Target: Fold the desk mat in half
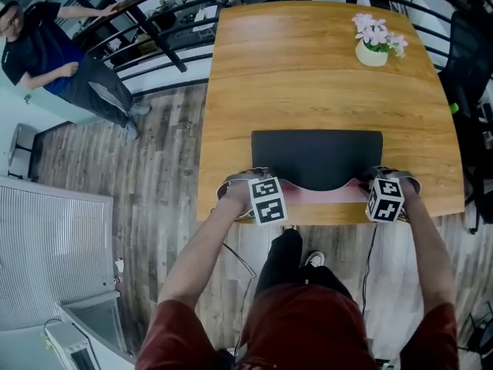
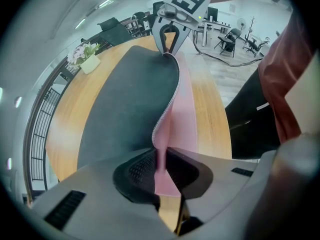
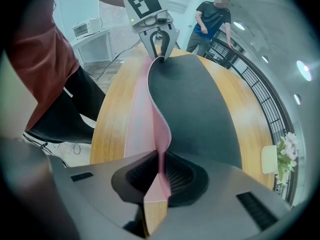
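Observation:
The desk mat (image 1: 316, 158) lies on the wooden table (image 1: 308, 68) near its front edge, dark on one face and pink (image 1: 323, 194) on the other. Its near edge is lifted and curls back, so the pink face shows along the front. My left gripper (image 1: 258, 193) is shut on the mat's near left corner, and the pink edge (image 2: 161, 160) runs between its jaws. At the near right corner my right gripper (image 1: 380, 191) is shut on the mat, with the edge (image 3: 161, 165) pinched in its jaws. Each gripper view shows the other gripper (image 2: 169, 38) (image 3: 158, 43) at the far end of the lifted edge.
A white pot of pink flowers (image 1: 375, 42) stands at the table's far right. A black railing (image 1: 154, 29) runs behind the table, and a person (image 1: 58, 56) stands beyond it at the upper left. A white cabinet (image 1: 54, 245) stands on the floor at the left.

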Available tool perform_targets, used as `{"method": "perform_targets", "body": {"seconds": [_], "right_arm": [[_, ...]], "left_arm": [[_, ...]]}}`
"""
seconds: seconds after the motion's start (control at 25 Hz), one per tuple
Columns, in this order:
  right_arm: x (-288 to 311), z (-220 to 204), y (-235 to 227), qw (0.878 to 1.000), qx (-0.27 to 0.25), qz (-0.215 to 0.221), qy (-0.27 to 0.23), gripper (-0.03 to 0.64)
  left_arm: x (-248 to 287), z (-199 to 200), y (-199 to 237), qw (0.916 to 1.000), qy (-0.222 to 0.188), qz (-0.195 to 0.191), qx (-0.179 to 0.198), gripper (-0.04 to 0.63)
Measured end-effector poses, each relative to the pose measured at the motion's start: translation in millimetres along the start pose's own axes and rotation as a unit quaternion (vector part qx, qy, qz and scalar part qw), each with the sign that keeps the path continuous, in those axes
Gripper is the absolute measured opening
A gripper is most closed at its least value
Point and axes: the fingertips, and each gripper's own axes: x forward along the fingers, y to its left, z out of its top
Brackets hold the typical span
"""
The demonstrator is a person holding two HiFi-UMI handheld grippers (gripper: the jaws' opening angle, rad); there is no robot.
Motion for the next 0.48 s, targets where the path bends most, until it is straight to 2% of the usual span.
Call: {"method": "perform_targets", "body": {"seconds": [0.48], "right_arm": [[-5, 1, 24, 1.000, 0.000, 0.007, -0.006, 0.053]], "left_arm": [[-4, -2, -24, 1.0000, 0.002, 0.001, 0.001, 0.072]]}}
